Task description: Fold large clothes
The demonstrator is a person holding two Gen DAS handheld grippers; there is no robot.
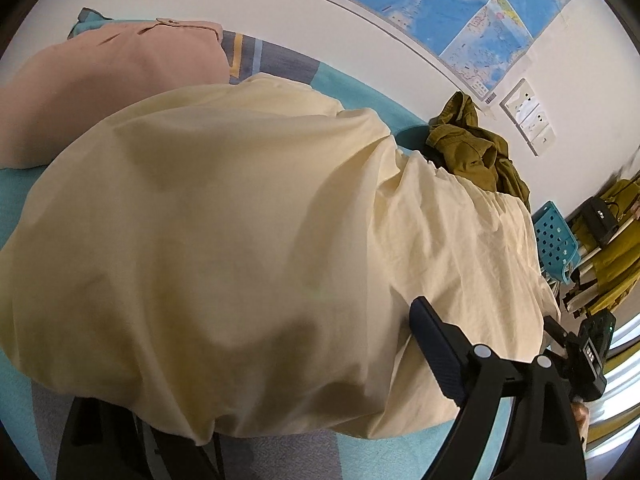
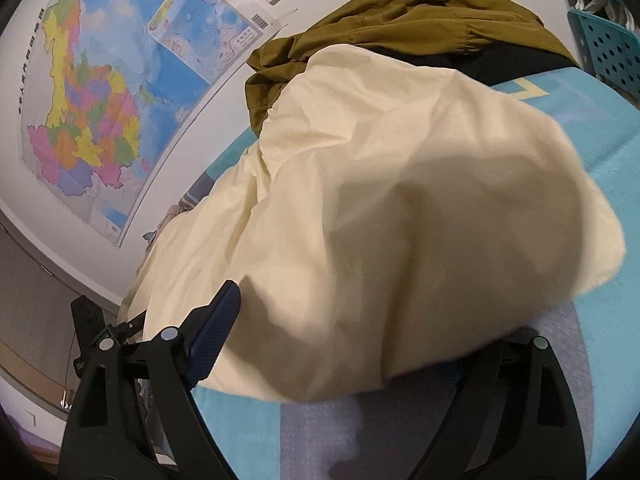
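A large cream-yellow garment point(image 1: 248, 240) lies spread on the bed and fills most of the left wrist view; it also shows in the right wrist view point(image 2: 420, 208). My left gripper point(image 1: 288, 412) stands wide open at the garment's near edge: the right finger point(image 1: 436, 352) is bare and the left finger is hidden under the cloth. My right gripper point(image 2: 360, 364) is also wide open at the near edge, its left finger point(image 2: 212, 336) bare beside the cloth and its right finger covered by it.
A pink folded garment point(image 1: 100, 80) lies at the far left of the bed. An olive-green garment point(image 1: 476, 148) is heaped by the wall point(image 2: 408, 28). The bed sheet point(image 2: 600, 120) is turquoise and grey. A blue perforated basket point(image 1: 556, 240) stands beyond the bed. Maps hang on the wall.
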